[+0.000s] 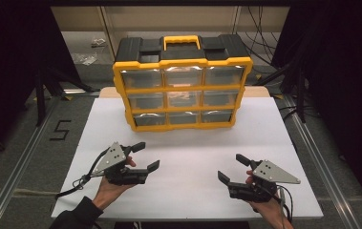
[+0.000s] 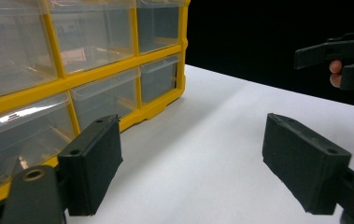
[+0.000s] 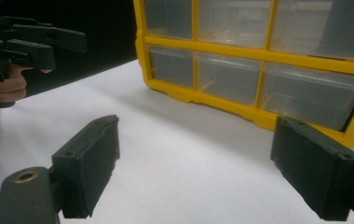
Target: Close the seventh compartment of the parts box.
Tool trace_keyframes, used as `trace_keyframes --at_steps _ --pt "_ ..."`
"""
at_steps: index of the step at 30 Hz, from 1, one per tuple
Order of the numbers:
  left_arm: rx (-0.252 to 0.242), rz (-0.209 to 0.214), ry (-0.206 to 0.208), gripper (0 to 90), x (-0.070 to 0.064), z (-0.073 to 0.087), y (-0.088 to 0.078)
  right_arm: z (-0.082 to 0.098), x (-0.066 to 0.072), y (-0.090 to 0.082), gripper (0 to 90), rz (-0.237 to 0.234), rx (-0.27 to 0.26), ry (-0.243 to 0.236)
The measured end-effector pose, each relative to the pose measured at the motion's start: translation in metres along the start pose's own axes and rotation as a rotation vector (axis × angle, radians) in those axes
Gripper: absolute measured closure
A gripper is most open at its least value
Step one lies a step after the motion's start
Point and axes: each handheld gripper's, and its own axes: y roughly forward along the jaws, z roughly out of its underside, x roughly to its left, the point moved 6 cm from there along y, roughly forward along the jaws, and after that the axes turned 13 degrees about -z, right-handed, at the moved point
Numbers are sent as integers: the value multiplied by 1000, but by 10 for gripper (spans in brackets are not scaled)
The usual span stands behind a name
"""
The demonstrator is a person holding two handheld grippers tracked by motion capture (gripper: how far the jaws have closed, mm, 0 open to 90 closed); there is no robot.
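Observation:
A yellow and black drawer organiser point(image 1: 182, 81) with a yellow carry handle stands upright at the back of the white table point(image 1: 188, 148). It holds three rows of clear plastic drawers, all pushed in. The same organiser point(image 2: 67, 70) rises at the left of the left gripper view, and its lower drawers point(image 3: 258, 65) face the right gripper view. My left gripper point(image 1: 146, 156) hovers open at the front left, jaws wide apart with nothing between them. At the front right my right gripper point(image 1: 232, 168) is open too and holds nothing. Both are well short of the organiser.
Metal rails run along both sides of the table. Grey floor with a black "5" mark point(image 1: 60, 130) lies to the left. Cables and dark stands are behind and to the right. Bare white surface stretches between the grippers and the organiser.

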Motion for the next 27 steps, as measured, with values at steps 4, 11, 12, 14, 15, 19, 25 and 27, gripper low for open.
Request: trace_keyframes --at_steps 4,11,12,14,15,19,25,27 --pt "-4 -6 -1 192 0 0 -3 0 0 0 165 1 -3 -1" --pt "-16 -21 1 189 2 0 -7 -1 1 0 164 1 0 -6" --pt "-17 -23 4 189 2 0 -8 0 1 0 164 1 0 -6" --pt "-18 -25 10 188 0 1 -8 0 0 0 164 3 -1 -4" --pt "-17 -26 16 186 -1 2 -8 -1 0 0 164 3 -3 -3" --pt "-11 -19 9 172 -3 4 -9 -1 0 0 164 3 -3 -5" --pt "-18 -32 15 155 -5 5 -13 -1 0 0 164 4 -3 -6" --pt "-19 -39 24 153 -5 6 -15 -1 0 -1 163 4 -4 -5"
